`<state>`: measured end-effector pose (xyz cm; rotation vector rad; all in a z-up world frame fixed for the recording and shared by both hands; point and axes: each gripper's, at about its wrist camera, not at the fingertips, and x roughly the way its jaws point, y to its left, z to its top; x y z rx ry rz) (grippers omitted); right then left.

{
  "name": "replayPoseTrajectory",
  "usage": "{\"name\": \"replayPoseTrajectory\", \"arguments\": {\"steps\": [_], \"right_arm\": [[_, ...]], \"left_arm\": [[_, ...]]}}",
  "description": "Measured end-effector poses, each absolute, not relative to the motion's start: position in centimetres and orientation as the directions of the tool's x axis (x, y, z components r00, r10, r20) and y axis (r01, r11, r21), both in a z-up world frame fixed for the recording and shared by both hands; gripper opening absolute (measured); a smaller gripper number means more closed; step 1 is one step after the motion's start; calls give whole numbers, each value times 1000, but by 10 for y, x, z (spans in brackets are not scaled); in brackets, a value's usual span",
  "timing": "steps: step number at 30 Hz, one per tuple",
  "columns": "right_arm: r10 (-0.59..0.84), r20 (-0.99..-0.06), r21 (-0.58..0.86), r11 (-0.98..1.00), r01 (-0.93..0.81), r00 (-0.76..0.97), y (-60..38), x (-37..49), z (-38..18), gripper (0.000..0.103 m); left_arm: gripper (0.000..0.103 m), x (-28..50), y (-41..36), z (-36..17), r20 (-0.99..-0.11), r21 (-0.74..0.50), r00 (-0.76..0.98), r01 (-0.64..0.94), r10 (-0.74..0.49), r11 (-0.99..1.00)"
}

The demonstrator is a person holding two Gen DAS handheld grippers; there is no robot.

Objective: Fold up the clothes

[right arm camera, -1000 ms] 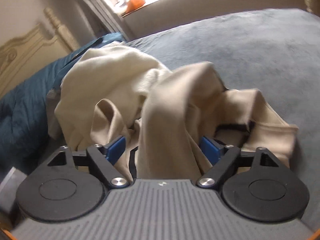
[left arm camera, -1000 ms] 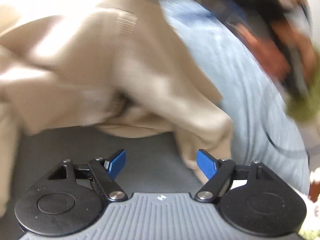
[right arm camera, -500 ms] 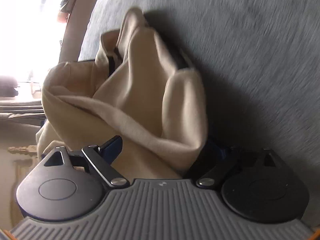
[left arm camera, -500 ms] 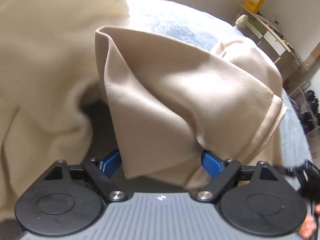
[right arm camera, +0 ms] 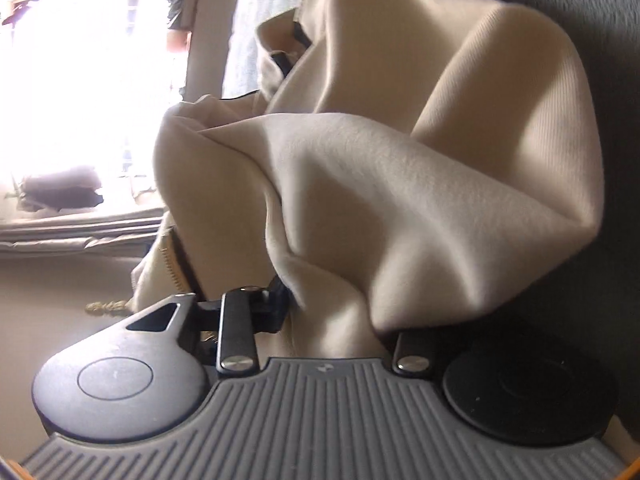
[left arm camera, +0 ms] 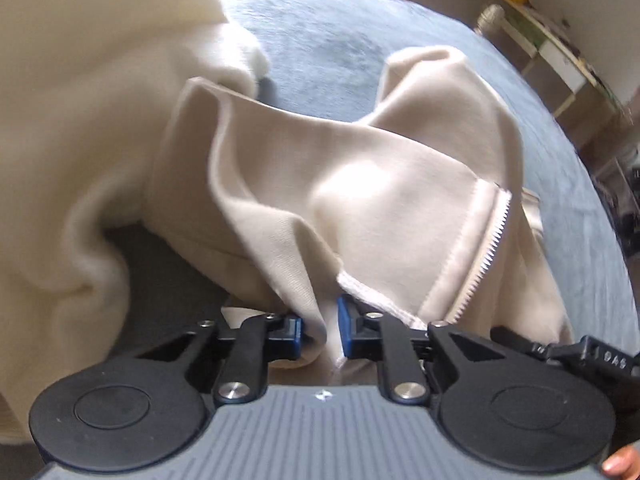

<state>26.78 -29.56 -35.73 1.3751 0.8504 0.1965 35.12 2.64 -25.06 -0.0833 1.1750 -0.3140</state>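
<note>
Grey-blue bed [left arm camera: 340, 28] spreads under all; cream blanket [left arm camera: 80, 100] heaped at left; beige zip jacket [left arm camera: 380, 200] bunched on bed, lifted btwn both tools; left gripper [left arm camera: 320, 330] clenched on jacket fold nr zipper [left arm camera: 484, 248]; right gripper [right arm camera: 336, 320] clamped on jacket, one finger hidden by cloth.

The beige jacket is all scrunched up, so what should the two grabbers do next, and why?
Probably lift and pull apart. The left gripper pinches a fold of the beige jacket near its zipper, and the right gripper looks closed on bunched cloth too. Spreading it over the grey bed would flatten it for folding.
</note>
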Motion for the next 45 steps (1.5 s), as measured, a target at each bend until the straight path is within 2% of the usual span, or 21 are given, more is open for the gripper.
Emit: {"name": "replayPoseTrajectory", "arguments": {"steps": [2, 6, 10, 12, 14, 17, 18, 19, 20, 21, 25, 29, 31, 32, 33, 35, 36, 37, 39, 43, 45], "right_arm": [[617, -388, 922, 259, 288, 685, -311, 262, -344, 28], [668, -401, 908, 380, 175, 627, -360, 250, -311, 25], [690, -463, 860, 501, 94, 556, -423, 221, -272, 24], [672, -522, 815, 574, 76, 526, -455, 210, -260, 24], [636, -588, 760, 645, 74, 500, -477, 195, -253, 25], [531, -732, 636, 757, 148, 427, -481, 178, -266, 40], [491, -770, 590, 791, 161, 408, -482, 168, -272, 51], [452, -793, 550, 820, 161, 408, -478, 158, -275, 70], [411, -812, 509, 846, 159, 413, -472, 148, -277, 76], [370, -829, 468, 870, 158, 419, -467, 138, -279, 80], [290, -809, 441, 874, 203, 511, -461, 85, -275, 81], [176, -819, 297, 945, 140, 546, -436, 70, -285, 87], [99, -826, 179, 980, 91, 555, -417, 72, -296, 98], [57, -826, 119, 990, 75, 561, -410, 71, -301, 98], [4, -839, 48, 997, 66, 544, -401, 75, -307, 97], [-84, -857, -62, 996, 60, 509, -386, 80, -311, 81], [-109, -858, -88, 994, 65, 501, -381, 81, -307, 63], [-133, -852, -103, 991, 88, 506, -379, 79, -299, 39], [-165, -836, -107, 984, 139, 524, -379, 71, -277, 22], [-153, -763, -66, 985, 161, 628, -369, 50, -215, 17], [-90, -717, 0, 992, 129, 692, -358, 47, -181, 17]], "left_arm": [[14, 345, 10, -244, -903, -257, 292, 222, -316, 941], [14, 313, -40, -238, -899, -360, 163, 250, -406, 899], [14, 266, -106, -243, -856, -485, 12, 327, -517, 811], [18, 243, -139, -246, -825, -545, -66, 356, -562, 759], [31, 226, -157, -254, -827, -542, -84, 380, -555, 750], [35, 204, -174, -267, -846, -513, -84, 400, -527, 760], [35, 201, -172, -267, -850, -509, -83, 382, -520, 771], [38, 203, -170, -266, -855, -503, -76, 365, -513, 783], [41, 208, -168, -265, -860, -493, -65, 354, -506, 794], [43, 211, -165, -261, -866, -481, -47, 353, -498, 803], [59, 221, -164, -235, -883, -415, 51, 381, -467, 826], [64, 214, -148, -213, -890, -372, 110, 385, -442, 845], [66, 203, -137, -204, -891, -350, 136, 399, -432, 848], [67, 197, -132, -200, -892, -339, 149, 406, -427, 849], [67, 192, -126, -195, -892, -328, 162, 412, -422, 850], [67, 183, -114, -188, -890, -312, 186, 415, -415, 855], [67, 181, -106, -187, -888, -313, 196, 403, -415, 860], [68, 178, -98, -186, -886, -314, 206, 391, -415, 865], [70, 174, -83, -184, -881, -317, 227, 366, -414, 875], [71, 172, -44, -181, -858, -378, 258, 265, -443, 887], [71, 177, -19, -177, -840, -414, 293, 196, -456, 889]]}}
